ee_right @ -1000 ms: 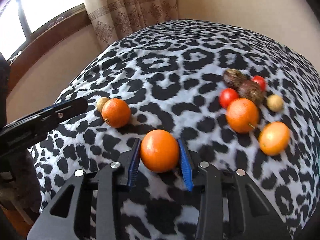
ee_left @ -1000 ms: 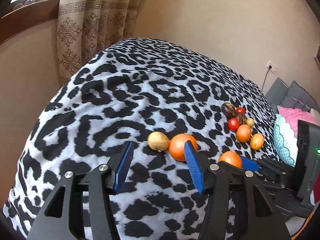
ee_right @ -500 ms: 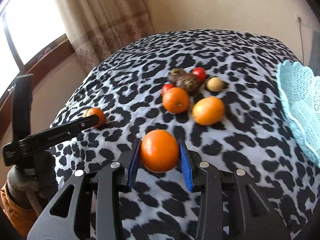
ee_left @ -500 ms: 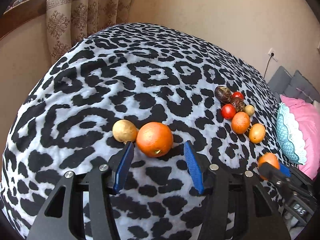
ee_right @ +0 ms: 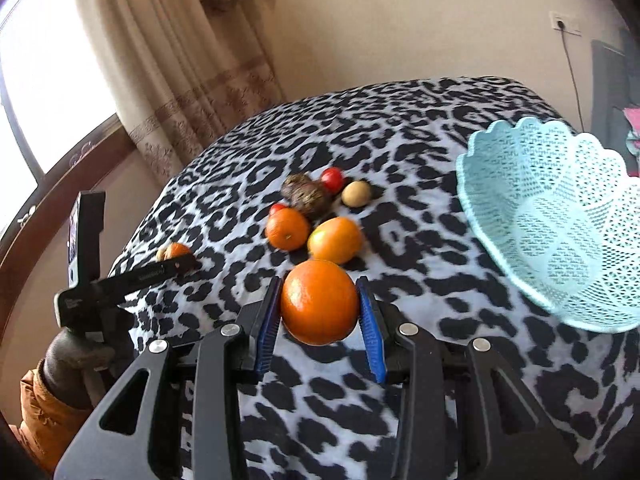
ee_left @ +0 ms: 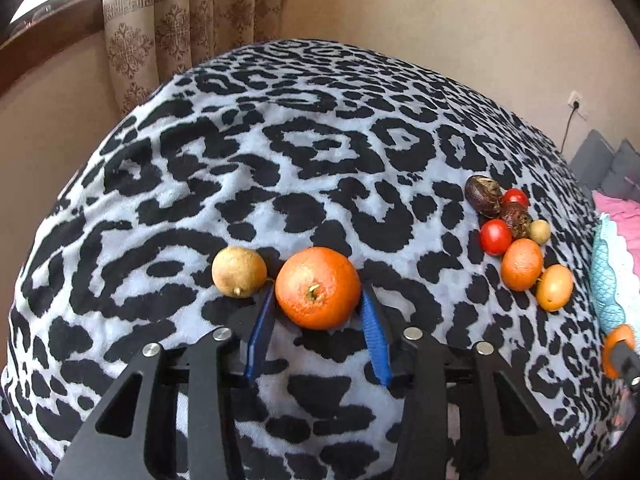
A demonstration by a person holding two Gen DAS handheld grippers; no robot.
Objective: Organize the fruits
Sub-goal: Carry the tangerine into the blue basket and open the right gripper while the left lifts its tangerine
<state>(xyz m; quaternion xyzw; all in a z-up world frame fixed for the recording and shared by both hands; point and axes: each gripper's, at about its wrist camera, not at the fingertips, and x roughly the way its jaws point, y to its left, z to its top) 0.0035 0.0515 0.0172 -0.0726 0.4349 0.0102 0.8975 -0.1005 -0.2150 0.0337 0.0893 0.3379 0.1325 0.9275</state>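
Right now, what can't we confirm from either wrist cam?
- Left hand-held gripper: blue pads flank the orange; contact is unclear in the left wrist view.
- Basket: cut off at that view's right edge.
- Small red fruit: mostly hidden behind another orange in the right wrist view.
- Basket interior: motion-blurred there.

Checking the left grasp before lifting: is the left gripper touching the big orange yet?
Cannot tell. In the left wrist view, the left gripper brackets the orange, both blue pads close, contact unclear.
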